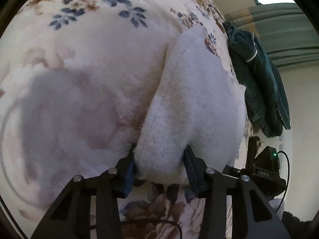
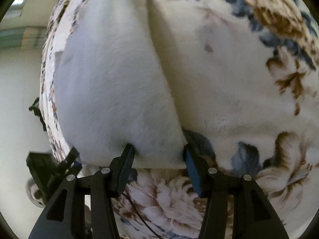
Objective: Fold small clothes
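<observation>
Left gripper (image 1: 159,155): jaws standing apart, straddling the white cloth's (image 1: 191,99) near edge.
Right gripper (image 2: 158,152): likewise spread, not clamping.
Progress: cloth lying narrow on floral blanket (image 1: 89,39) ahead; folding looking unfinished.

Home bedroom, floral fleece blanket (image 1: 83,45), curtains (image 1: 279,20)

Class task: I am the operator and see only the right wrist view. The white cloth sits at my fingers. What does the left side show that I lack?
Observer: A dark green garment lies past the white cloth, at the edge of the floral blanket.
Operator: Where is the left gripper?
Observer: The left gripper has its fingers spread, one at each side of the cloth's near edge.
Operator: And my own gripper from there?
Observer: The right gripper shows there only as a black body with a green light.
</observation>
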Demonstrator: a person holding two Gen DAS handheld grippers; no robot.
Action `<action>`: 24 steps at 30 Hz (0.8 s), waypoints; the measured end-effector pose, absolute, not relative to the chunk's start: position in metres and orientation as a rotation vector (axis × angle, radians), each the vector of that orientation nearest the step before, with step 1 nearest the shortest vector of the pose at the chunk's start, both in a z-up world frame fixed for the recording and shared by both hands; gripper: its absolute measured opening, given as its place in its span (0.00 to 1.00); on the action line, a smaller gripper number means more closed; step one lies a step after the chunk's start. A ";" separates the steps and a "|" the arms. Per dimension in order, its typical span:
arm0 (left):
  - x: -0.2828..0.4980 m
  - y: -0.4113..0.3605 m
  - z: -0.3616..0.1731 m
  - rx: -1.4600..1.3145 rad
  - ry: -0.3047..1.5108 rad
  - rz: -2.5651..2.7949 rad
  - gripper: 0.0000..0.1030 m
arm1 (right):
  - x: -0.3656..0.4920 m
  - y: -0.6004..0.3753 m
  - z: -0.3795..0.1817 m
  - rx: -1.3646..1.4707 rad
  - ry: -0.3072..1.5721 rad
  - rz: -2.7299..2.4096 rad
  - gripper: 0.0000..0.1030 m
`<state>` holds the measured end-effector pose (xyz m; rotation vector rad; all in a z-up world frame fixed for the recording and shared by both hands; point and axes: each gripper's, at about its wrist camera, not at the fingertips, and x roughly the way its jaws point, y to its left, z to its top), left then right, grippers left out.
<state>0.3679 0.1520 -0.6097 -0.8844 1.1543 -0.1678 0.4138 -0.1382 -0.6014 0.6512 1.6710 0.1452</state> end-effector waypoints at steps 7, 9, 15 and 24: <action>0.362 0.152 -0.614 -0.888 1.122 -0.140 0.34 | 0.420 -0.110 -0.601 0.483 1.685 0.112 0.52; 0.359 0.153 -0.614 -0.913 1.114 -0.130 0.32 | 0.420 -0.105 -0.601 0.460 1.686 0.103 0.52; 0.353 0.155 -0.610 -0.940 1.111 -0.109 0.25 | 0.421 -0.102 -0.600 0.496 1.695 0.065 0.46; 0.344 0.179 -0.603 -1.000 1.125 -0.148 0.20 | 0.421 -0.127 -0.580 0.557 1.673 0.048 0.14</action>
